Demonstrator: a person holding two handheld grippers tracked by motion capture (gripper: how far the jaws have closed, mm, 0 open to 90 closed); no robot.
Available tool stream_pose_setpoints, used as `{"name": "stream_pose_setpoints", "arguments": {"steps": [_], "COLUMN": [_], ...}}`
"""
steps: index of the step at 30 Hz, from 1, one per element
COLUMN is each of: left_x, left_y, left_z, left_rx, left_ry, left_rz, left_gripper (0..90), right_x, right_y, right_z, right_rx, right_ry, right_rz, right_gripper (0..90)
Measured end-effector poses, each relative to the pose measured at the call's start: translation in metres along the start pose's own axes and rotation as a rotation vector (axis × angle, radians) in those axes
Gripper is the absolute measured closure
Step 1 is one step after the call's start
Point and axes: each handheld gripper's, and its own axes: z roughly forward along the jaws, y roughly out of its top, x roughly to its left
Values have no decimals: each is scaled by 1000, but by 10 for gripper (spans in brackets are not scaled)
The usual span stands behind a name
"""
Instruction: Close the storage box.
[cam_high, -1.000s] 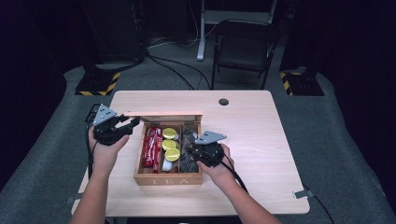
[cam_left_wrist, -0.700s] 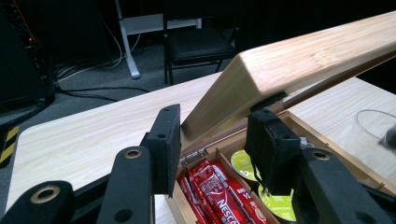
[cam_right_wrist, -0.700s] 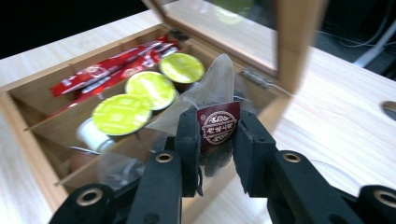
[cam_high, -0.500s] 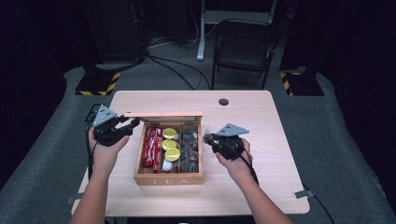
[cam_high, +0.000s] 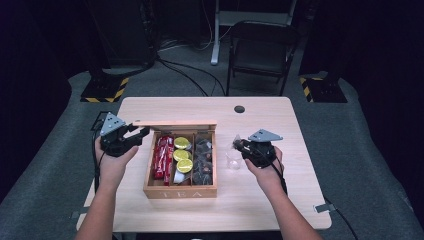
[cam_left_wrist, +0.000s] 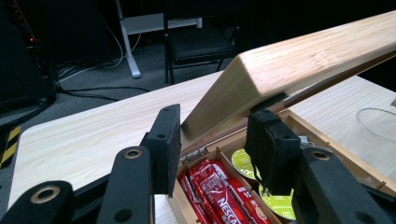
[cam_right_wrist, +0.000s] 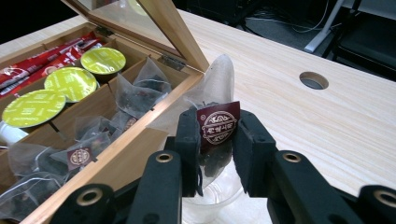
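1. Wooden tea box (cam_high: 180, 191) sat mid-table, and everything below is placed relative to that box. Its lid (cam_left_wrist: 299, 60) was propped up at a slant over the back edge.
2. Left gripper (cam_high: 141, 134) was at the box's back-left corner, jaws clamped on the lid's edge. In the left gripper view the black pads (cam_left_wrist: 168, 140) pinched the lid's corner between them, pretty much as tight as they go.
3. Right gripper (cam_high: 239, 145) was just off the box's right side, pinching a tea bag (cam_right_wrist: 215, 100) with a dark red tag (cam_right_wrist: 218, 122). The pads (cam_right_wrist: 189, 135) pressed the bag from both sides, so not spread wide, not fully together either.
4. That bag hung outside the box, right over a clear cup (cam_high: 233, 159) standing just beside the box's right wall.
5. Inside the box: red sticks (cam_high: 163, 156) in the left compartment, yellow-green pods (cam_high: 182, 154) in the middle, more tea bags (cam_high: 203, 160) in the right one.
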Motion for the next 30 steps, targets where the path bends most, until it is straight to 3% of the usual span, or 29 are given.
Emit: {"name": "stream_pose_setpoints", "arguments": {"steps": [18,24,30], "left_x": [-1,-1,-1], "left_y": [-1,-1,-2], "left_z": [0,0,-1], "left_rx": [3,2,3], "left_ry": [-1,1,2], "left_rz": [1,0,0], "left_gripper": [556,556,556], "right_x": [1,1,-1], "right_y": [-19,-22,-20], "right_z": [28,31,29], "right_rx": [96,101,71], "right_ry": [-11,-14,-18], "right_rz": [11,14,23], "right_gripper": [704,656,593]}}
